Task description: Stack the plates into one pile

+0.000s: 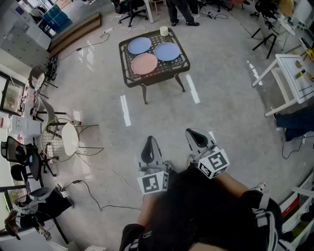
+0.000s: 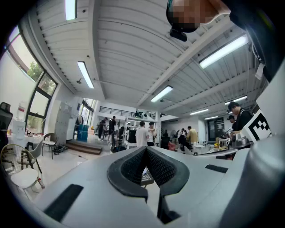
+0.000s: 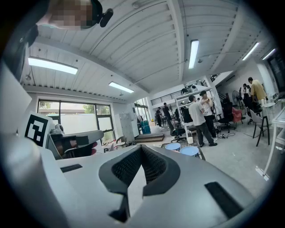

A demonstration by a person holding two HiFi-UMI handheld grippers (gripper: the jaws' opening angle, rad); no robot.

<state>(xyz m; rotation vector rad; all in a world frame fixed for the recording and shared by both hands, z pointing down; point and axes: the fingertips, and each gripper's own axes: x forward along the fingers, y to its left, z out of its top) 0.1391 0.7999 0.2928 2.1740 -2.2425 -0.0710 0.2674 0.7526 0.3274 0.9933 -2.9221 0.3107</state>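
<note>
Grey polished floor (image 1: 98, 88) fills most of the head view, crossed by two short white tape strips (image 1: 125, 110). At the top centre stands a dark metal lattice table (image 1: 128, 74), and on it lie the three plates, side by side and not stacked: a pale blue plate (image 1: 140, 45) at the far left, a deeper blue plate (image 1: 167, 51) at the right, and a pink plate (image 1: 144, 63) nearest us, in front of the other two. They sit close together; we cannot tell whether their rims touch. A small white cup (image 1: 164, 31) stands at the table's far edge. We hold both grippers low in the frame, well apart from the table and pointing towards it. Our left gripper (image 1: 150, 143) has its jaws pressed together with nothing between them, as its own view confirms (image 2: 146, 153). Our right gripper (image 1: 195, 133) is likewise closed and empty (image 3: 141, 151), and past its jaws we see the two blue plates on the distant table. A white-seated wire chair (image 1: 68, 138) stands to the left, and people (image 1: 182, 11) stand beyond the table.
</note>
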